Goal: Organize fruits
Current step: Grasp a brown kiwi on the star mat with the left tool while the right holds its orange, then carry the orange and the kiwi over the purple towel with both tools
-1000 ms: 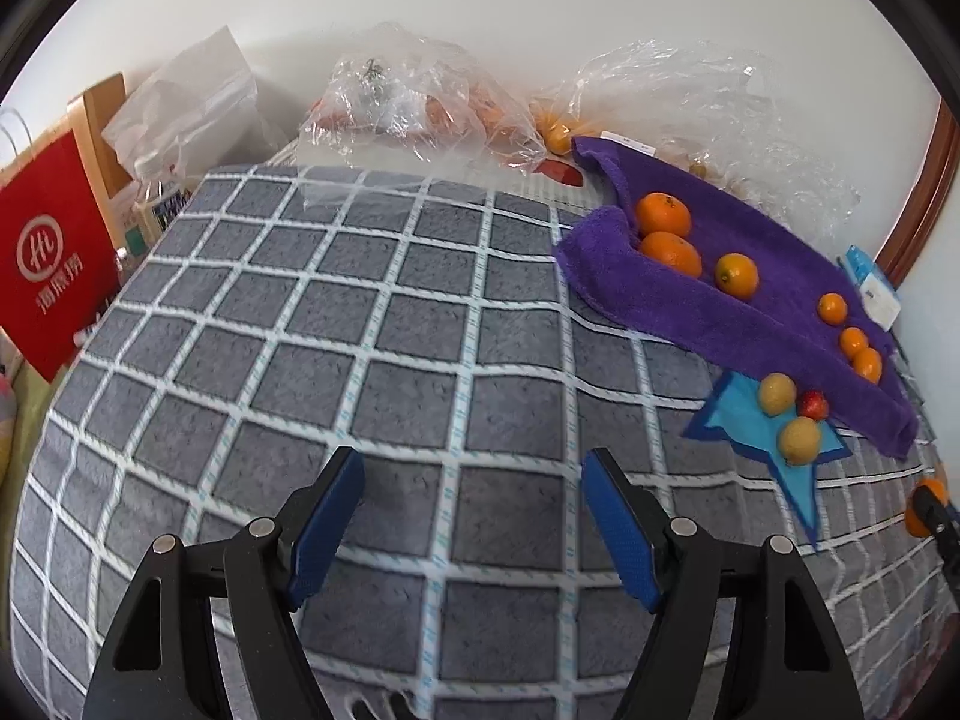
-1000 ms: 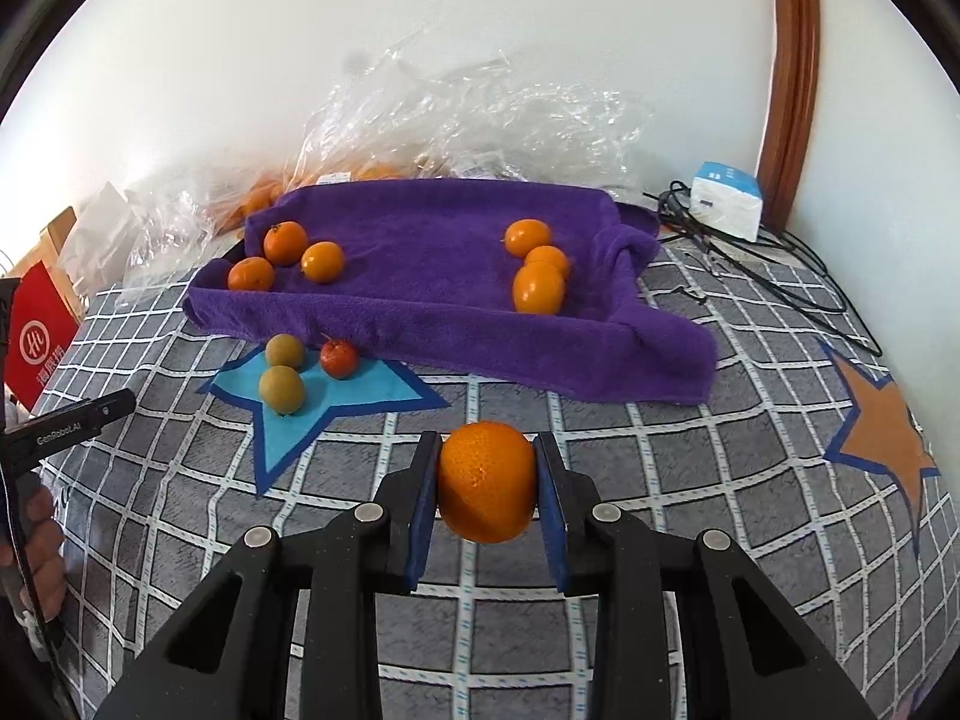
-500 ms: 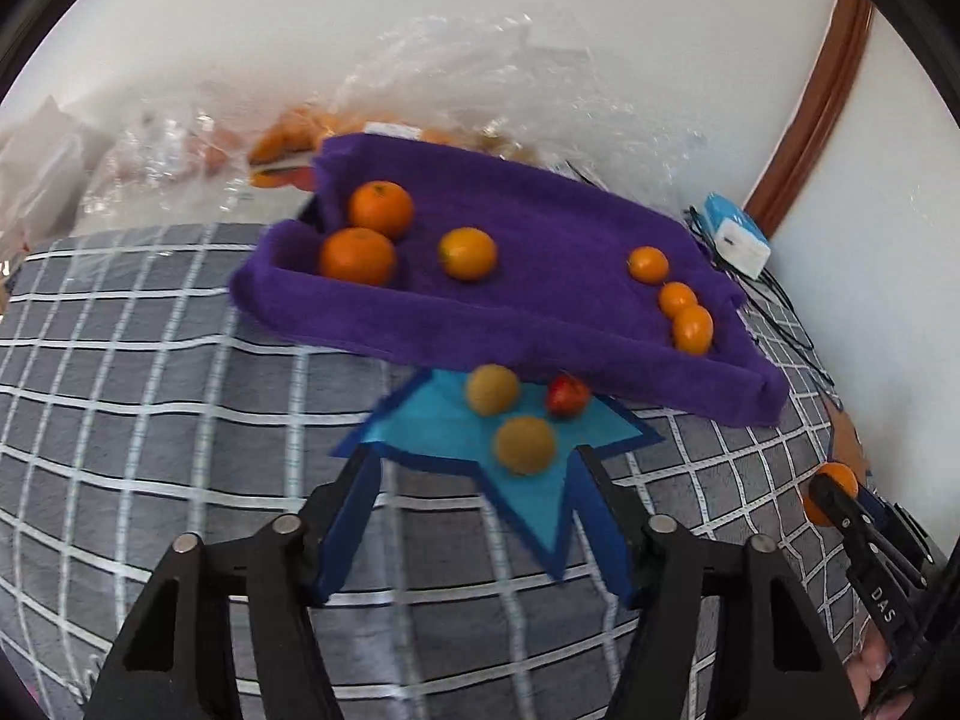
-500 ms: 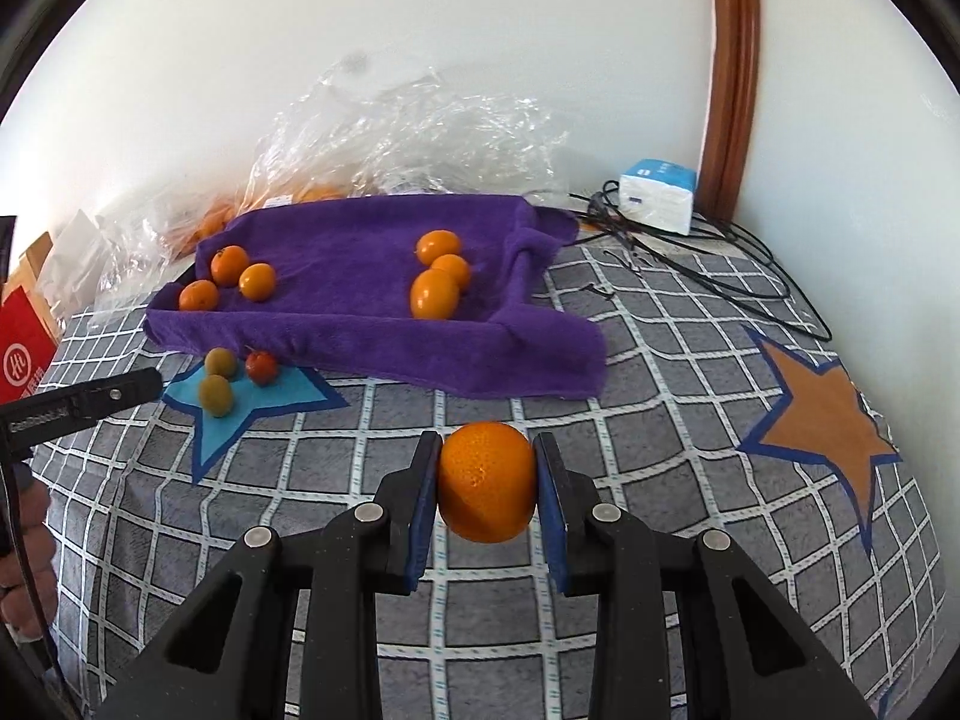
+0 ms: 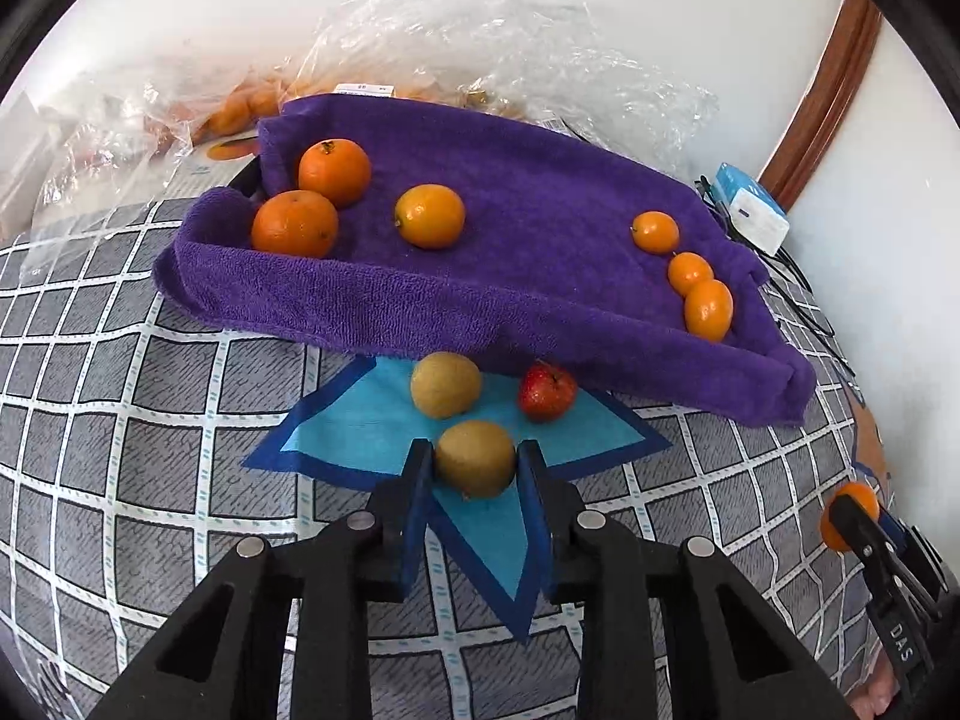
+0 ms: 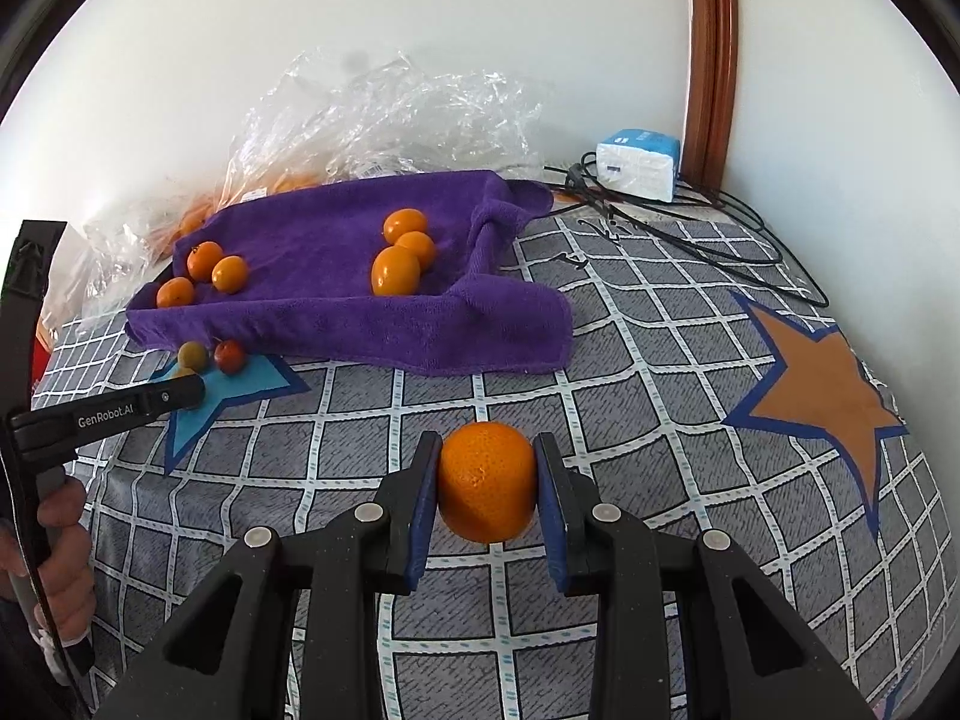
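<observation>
My left gripper [image 5: 475, 461] is shut on a brown kiwi [image 5: 474, 457] that rests on the blue star patch [image 5: 372, 414]. A second kiwi [image 5: 445, 384] and a small red fruit [image 5: 546, 391] lie just beyond it. My right gripper [image 6: 487, 481] is shut on an orange [image 6: 487, 481] and holds it above the checked cloth [image 6: 630, 408]; it also shows in the left wrist view [image 5: 849, 515]. The purple towel [image 5: 510, 276] holds three oranges at its left [image 5: 294, 223] and three small ones at its right [image 5: 708, 309].
Clear plastic bags [image 5: 480, 42] with more fruit lie behind the towel against the wall. A white and blue box [image 6: 639, 163] and black cables [image 6: 708, 234] sit at the back right. An orange star patch [image 6: 822, 384] is on the right.
My left gripper swung right from the bare cloth to the blue star and shut on the near kiwi. My right gripper kept its hold on the orange and drifted right.
</observation>
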Demonstrator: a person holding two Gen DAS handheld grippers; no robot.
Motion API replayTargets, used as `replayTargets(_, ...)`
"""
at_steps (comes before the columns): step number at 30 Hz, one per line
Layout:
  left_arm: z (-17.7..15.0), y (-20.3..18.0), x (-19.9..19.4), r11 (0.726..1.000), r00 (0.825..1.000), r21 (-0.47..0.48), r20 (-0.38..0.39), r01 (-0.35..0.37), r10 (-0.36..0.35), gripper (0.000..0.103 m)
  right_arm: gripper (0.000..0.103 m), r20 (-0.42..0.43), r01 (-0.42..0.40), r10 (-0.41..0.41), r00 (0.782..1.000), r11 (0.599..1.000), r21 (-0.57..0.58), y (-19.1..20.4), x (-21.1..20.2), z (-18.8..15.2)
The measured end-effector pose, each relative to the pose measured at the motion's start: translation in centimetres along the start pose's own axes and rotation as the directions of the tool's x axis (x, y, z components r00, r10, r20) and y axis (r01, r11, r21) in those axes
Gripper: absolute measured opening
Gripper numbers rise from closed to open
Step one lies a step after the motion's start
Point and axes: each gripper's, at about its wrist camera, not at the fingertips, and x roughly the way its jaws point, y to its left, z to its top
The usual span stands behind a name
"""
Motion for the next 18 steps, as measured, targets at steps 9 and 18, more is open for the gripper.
replayTargets(9,0.3,3.5,-3.8,0.998,0.999,-0.062,0.036,-0.021,0.023,0.027,0.031,0.013,-0.028,0.028,1.0,0.999,-0.027,2.1,-0.2,1.6)
replayTargets(18,1.7,6.1,-7.7,0.991,0.995,-0.132,0.093,-0.017,0.029,0.027,0.031,0.046,-0.047,0.051,0.998,0.996,-0.079,5.0,-1.7,4.4)
